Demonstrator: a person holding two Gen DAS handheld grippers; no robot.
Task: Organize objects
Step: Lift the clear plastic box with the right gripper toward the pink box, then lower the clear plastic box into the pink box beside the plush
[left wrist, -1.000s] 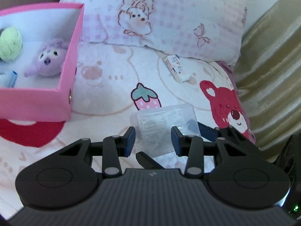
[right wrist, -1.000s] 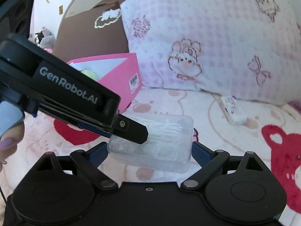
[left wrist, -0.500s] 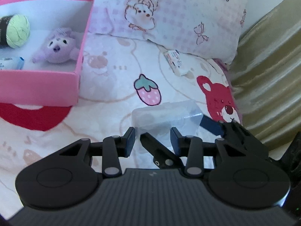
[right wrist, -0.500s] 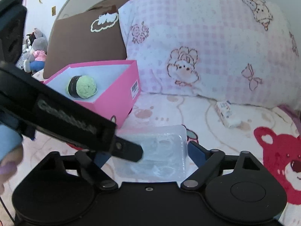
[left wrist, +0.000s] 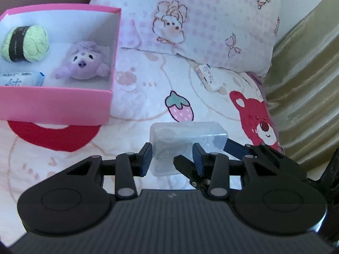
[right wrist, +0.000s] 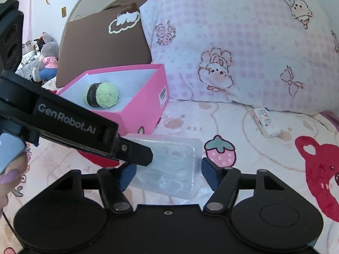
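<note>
Sorting is partly complete. The pink box (left wrist: 57,103) on the bed (left wrist: 137,97) already contains a green yarn ball (left wrist: 25,42), a purple plush toy (left wrist: 83,63) and a blue-and-white packet (left wrist: 21,79). Two items remain outside it: a clear plastic case (right wrist: 169,165), lifted above the bedspread, and a small white packet (right wrist: 266,122) lying near the pillow (right wrist: 243,53).

The clear plastic case sits between both pairs of fingers. The left gripper (left wrist: 172,158) has its fingers at the case's short sides; the left one appears to touch, but contact on the right is hidden, so I cannot tell whether it is clamped. The right gripper (right wrist: 167,172) has its fingers spread wider than the case, with a visible gap on the right side; it reads as released.

Judgement: the case is in transfer toward the box; it and the white packet are outstanding.
</note>
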